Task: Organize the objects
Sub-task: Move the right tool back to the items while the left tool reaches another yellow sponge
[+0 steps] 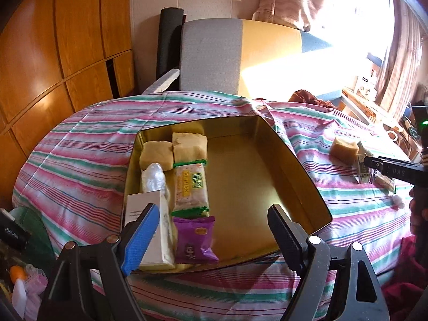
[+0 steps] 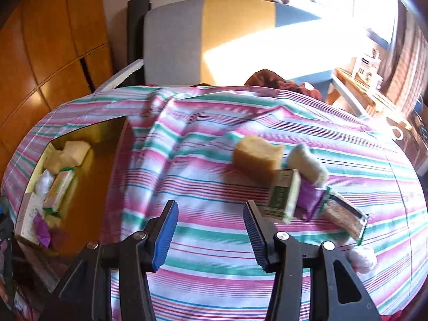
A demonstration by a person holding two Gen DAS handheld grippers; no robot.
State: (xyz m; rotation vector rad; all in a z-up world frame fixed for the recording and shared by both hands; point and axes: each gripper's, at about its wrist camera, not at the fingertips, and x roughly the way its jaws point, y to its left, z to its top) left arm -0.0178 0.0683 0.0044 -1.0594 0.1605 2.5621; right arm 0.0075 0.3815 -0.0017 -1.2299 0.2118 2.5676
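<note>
Several snacks [image 2: 283,184] lie loose on the striped cloth [image 2: 203,160] beside the tin [image 1: 310,176].

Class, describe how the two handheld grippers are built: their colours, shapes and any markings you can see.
Both are black plastic with angular, cut-out frames and round silver pivot bolts. The left gripper has one blue ribbed pad and one black ribbed pad on its fingers. The right gripper has blue ribbed pads; seen from the left camera, its body carries pale lettering and a green light.
</note>
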